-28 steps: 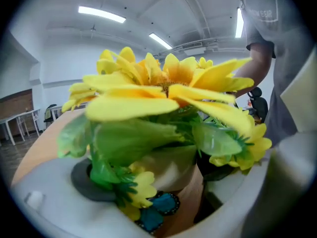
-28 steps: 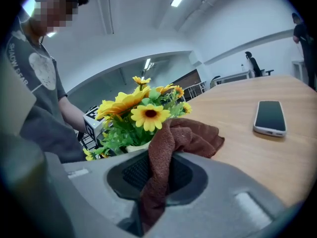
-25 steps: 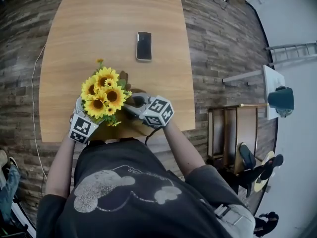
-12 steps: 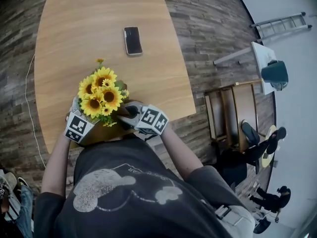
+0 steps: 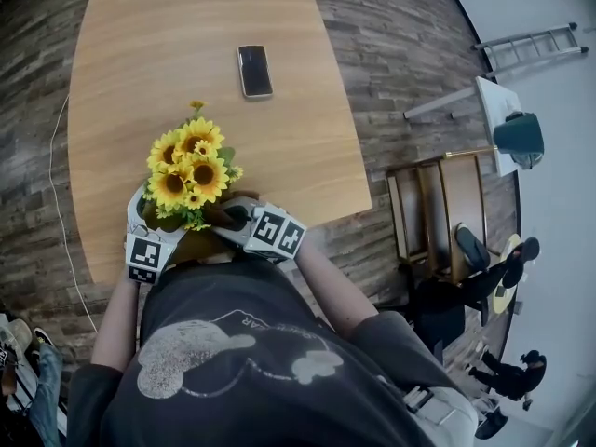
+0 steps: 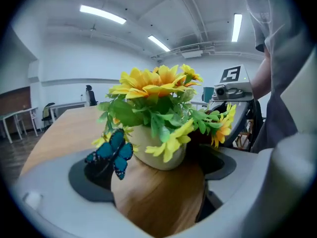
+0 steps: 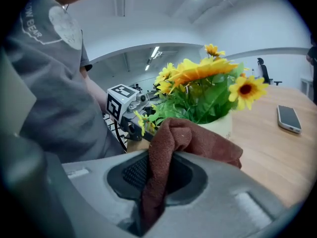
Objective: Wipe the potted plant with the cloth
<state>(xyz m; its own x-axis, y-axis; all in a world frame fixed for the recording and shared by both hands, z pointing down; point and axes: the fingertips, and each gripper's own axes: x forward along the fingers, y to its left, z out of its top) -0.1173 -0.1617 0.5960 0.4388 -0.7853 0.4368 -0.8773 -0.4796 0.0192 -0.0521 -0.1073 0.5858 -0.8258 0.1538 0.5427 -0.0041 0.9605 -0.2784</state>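
You stand at the near edge of one long wooden table, seen from above, with both bare forearms reaching forward from your dark grey T-shirt and bent in toward each other, so that your two grippers close in on a single potted plant from either side. At the left, your left gripper tilts gently downward beside the plant; its jaws stand wide and have just been opening, with the cream pot standing between them on the wood and the pads not clearly pressing it. One blue butterfly ornament hangs off the pot on the left pad's side. The plant itself sits close to the table's near edge, a cluster of yellow sunflowers above green leaves. To its right, your right gripper also slopes downward and points across toward the pot; its jaws are clamped on one brown cloth, which bunches up out of the pads and lies just beside the pot's wall under the leaves. Farther up the table, well apart from the plant, lies one dark phone, face up. Off the table at the far right stands one wooden chair on the plank floor
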